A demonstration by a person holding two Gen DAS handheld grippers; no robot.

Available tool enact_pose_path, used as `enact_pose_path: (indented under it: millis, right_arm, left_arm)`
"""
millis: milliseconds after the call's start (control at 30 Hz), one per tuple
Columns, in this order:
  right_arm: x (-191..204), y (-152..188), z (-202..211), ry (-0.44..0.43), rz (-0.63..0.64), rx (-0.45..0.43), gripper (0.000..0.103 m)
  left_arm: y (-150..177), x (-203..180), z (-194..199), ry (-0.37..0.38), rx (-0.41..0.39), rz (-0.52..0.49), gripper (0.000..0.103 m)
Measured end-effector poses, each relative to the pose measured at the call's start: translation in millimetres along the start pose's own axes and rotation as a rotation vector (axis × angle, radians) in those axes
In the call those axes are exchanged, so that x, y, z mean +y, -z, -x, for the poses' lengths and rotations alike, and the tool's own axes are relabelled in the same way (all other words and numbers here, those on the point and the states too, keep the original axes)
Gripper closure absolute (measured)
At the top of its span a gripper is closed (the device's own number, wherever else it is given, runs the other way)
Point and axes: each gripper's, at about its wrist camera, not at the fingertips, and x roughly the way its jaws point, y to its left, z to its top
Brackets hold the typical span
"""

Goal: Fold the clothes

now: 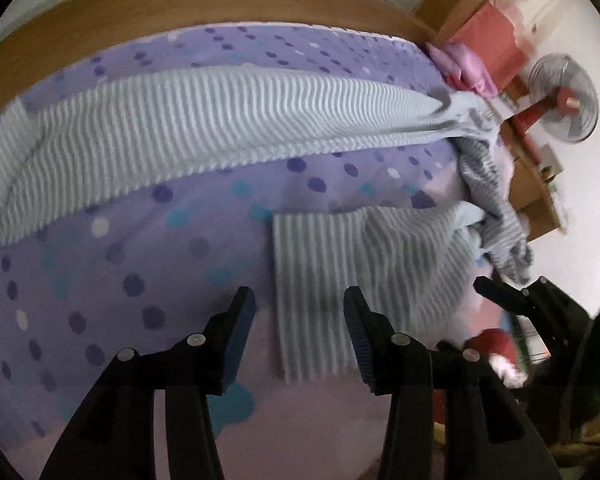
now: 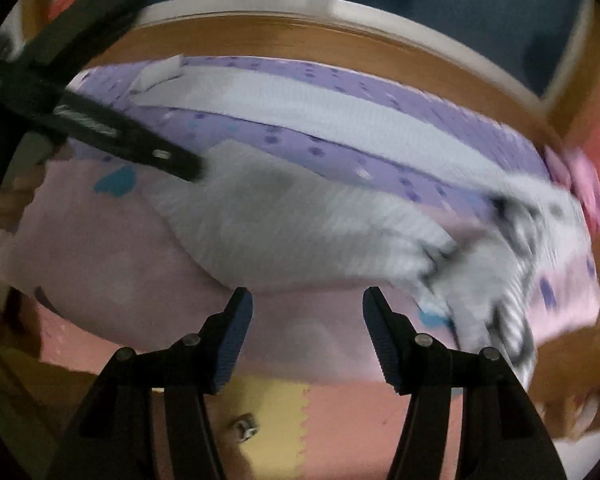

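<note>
A pair of light blue ribbed trousers (image 1: 204,116) lies spread on a bed with a purple dotted sheet (image 1: 112,248). One leg stretches along the far side, the other (image 1: 320,280) lies near me, its cuff end just beyond my left gripper (image 1: 300,300). That gripper is open and empty above the cuff. In the right wrist view the trousers (image 2: 284,232) lie blurred across the bed, with the waist bunched at the right. My right gripper (image 2: 306,300) is open and empty at the bed's near edge. It also shows in the left wrist view (image 1: 512,296), and the left gripper shows in the right wrist view (image 2: 132,144).
A wooden bed frame (image 1: 180,4) runs along the far side. A pink cloth (image 1: 464,68) lies at the bed's corner. A fan (image 1: 564,96) stands on a wooden shelf to the right. Coloured foam floor mats (image 2: 340,420) lie below the bed's edge.
</note>
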Motion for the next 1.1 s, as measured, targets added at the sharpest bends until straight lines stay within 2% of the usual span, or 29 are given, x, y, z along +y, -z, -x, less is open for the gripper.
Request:
enact_pose_path:
  millis: [100, 167, 200, 267, 300, 367, 400, 433, 467, 500, 533, 567, 633, 700, 767, 833, 967, 1033, 1100]
  right_arm:
    - [15, -9, -13, -0.003, 0.004, -0.023, 0.045]
    - [20, -11, -18, -0.006, -0.002, -0.043, 0.045]
    - [19, -10, -18, -0.010, -0.009, -0.057, 0.043]
    - [12, -8, -21, -0.022, -0.044, -0.063, 0.031]
    - [5, -8, -25, -0.024, -0.079, -0.054, 0.020]
    - [-10, -10, -31, -0.076, -0.159, -0.023, 0.016]
    - [-9, -11, -31, -0.069, -0.147, -0.019, 0.016]
    - [-7, -12, -31, -0.057, -0.129, -0.015, 0.018]
    - [-4, -12, -30, -0.053, -0.128, -0.023, 0.021]
    - [-2, -11, -28, -0.056, -0.128, -0.038, 0.028]
    - [1, -10, -26, -0.057, -0.116, -0.052, 0.042]
    - [5, -11, -24, -0.052, -0.096, -0.062, 0.053]
    - [14, -14, -21, -0.032, -0.047, -0.076, 0.093]
    - [19, -16, -22, -0.006, -0.017, -0.071, 0.097]
    - [19, -18, -12, -0.027, -0.027, -0.083, 0.099]
    - [19, -26, 16, -0.084, -0.034, -0.154, 0.099]
    - [37, -50, 73, -0.212, 0.052, -0.301, 0.099]
    - [48, -60, 89, -0.289, 0.092, -0.343, 0.099]
    - [64, -67, 95, -0.379, 0.125, -0.361, 0.099]
  left_arm:
    - [-4, -10, -4, -0.044, -0.003, -0.035, 0.055]
    - [-5, -10, -3, -0.044, -0.001, -0.051, 0.049]
    - [-6, -12, -4, -0.040, 0.002, -0.058, 0.043]
    - [-7, -14, -5, -0.034, -0.001, -0.054, 0.035]
    - [-7, -15, -5, -0.040, -0.006, -0.049, 0.032]
    - [-9, -20, -9, -0.071, -0.013, -0.052, 0.032]
    - [-9, -24, -11, -0.092, -0.015, -0.063, 0.032]
    - [-9, -27, -14, -0.110, -0.020, -0.077, 0.034]
    - [-9, -31, -15, -0.124, -0.028, -0.089, 0.041]
    - [-10, -34, -16, -0.136, -0.035, -0.100, 0.058]
    - [-10, -35, -16, -0.130, -0.038, -0.100, 0.076]
    - [-10, -35, -15, -0.103, -0.039, -0.080, 0.080]
    - [-9, -29, -10, -0.055, -0.055, -0.010, 0.087]
    - [-3, -20, 2, -0.010, -0.077, 0.060, 0.088]
    - [5, -14, 18, 0.020, -0.103, 0.108, 0.088]
    - [15, -8, 46, 0.026, -0.154, 0.137, 0.088]
    - [37, 7, 107, -0.010, -0.274, 0.217, 0.088]
    - [54, 19, 135, -0.042, -0.328, 0.278, 0.088]
    - [73, 30, 157, -0.104, -0.369, 0.329, 0.088]
